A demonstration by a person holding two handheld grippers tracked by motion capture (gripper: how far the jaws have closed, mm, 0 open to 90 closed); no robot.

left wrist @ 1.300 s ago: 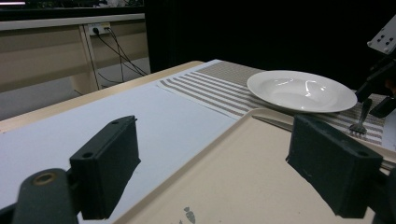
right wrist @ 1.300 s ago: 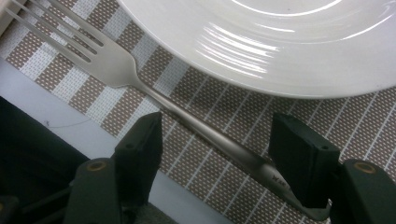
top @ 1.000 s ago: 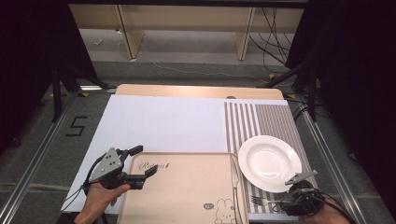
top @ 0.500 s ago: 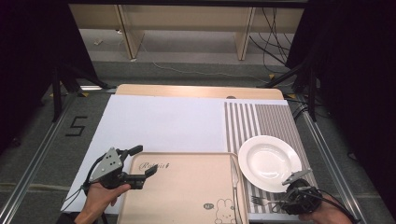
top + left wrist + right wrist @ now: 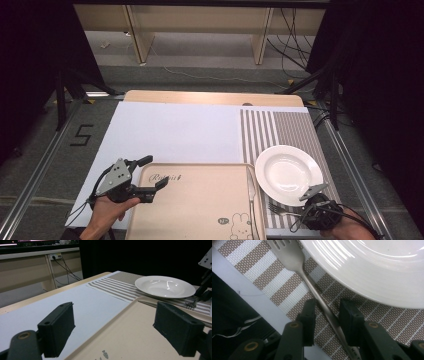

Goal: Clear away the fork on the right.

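A steel fork lies on the striped placemat just in front of the white plate. My right gripper is low over the mat, its jaws open a little and standing either side of the fork's handle with gaps on both sides. In the high view the right gripper is at the near right, the fork to its left, the plate beyond. My left gripper hangs wide open over the far left corner of the beige tray, holding nothing. Its pads frame the tray.
A knife lies along the tray's right edge, also visible as the knife from the left gripper. A white sheet covers the table's left and middle. The mat's near edge and the table edge are close under the right gripper.
The right gripper has crept a little to the left and lower along the fork's handle. The left gripper, tray and plate have stayed put.
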